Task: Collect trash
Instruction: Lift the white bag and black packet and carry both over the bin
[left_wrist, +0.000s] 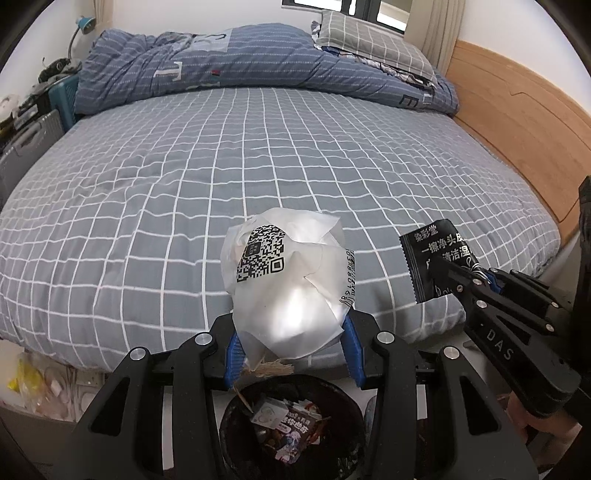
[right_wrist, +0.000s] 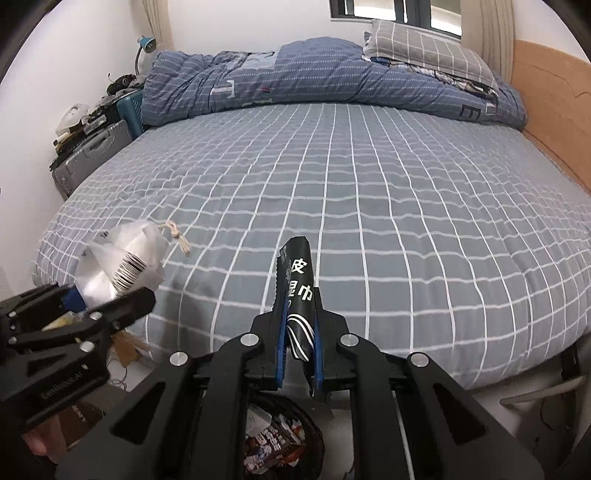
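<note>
1. Left tongs (left_wrist: 291, 343): clenched on a crumpled white wrapper (left_wrist: 288, 280) printed with a QR code and a barcode; a frayed bit of tan string (left_wrist: 271, 367) hangs from its lower end. Held in the air above the trash bin (left_wrist: 236, 402), at the near edge of the bed (left_wrist: 147, 184).
2. Right tongs (right_wrist: 299, 350): clenched on a black sachet (right_wrist: 297, 280) with white lettering, which stands upright between the blue pads (right_wrist: 281, 332). Also held above the trash bin, to the right of the white wrapper.
3. Trash bin: dark, round, on the floor below both tongs, just beside the bed's near edge; holds assorted printed packets (left_wrist: 291, 432).
4. Bed: grey sheet with a white grid; a folded blue quilt (left_wrist: 221, 62) and a grey checked pillow (left_wrist: 373, 44) lie at the side far from the bin.
5. Wooden headboard (left_wrist: 517, 122): along the bed's right side, well apart from the bin.
</note>
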